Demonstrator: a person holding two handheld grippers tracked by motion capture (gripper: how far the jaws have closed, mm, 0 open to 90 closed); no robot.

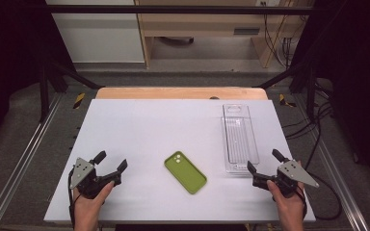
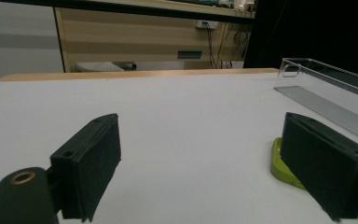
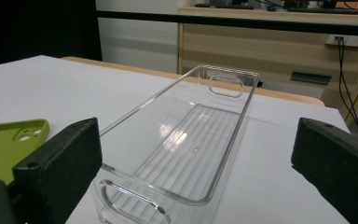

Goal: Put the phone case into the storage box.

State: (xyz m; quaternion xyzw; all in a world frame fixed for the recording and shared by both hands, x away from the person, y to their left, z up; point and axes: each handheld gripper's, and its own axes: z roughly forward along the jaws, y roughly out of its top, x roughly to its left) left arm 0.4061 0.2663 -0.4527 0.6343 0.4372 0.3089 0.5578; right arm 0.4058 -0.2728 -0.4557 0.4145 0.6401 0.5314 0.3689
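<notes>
Both tongs stand spread and hold nothing: left gripper rests near-left, right gripper waits at the clear tray, perhaps to steady it. Green phone case lies between them.

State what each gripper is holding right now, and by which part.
Nothing is held. The left gripper and right gripper both have open jaws; the green phone case and clear tray lie untouched.
</notes>
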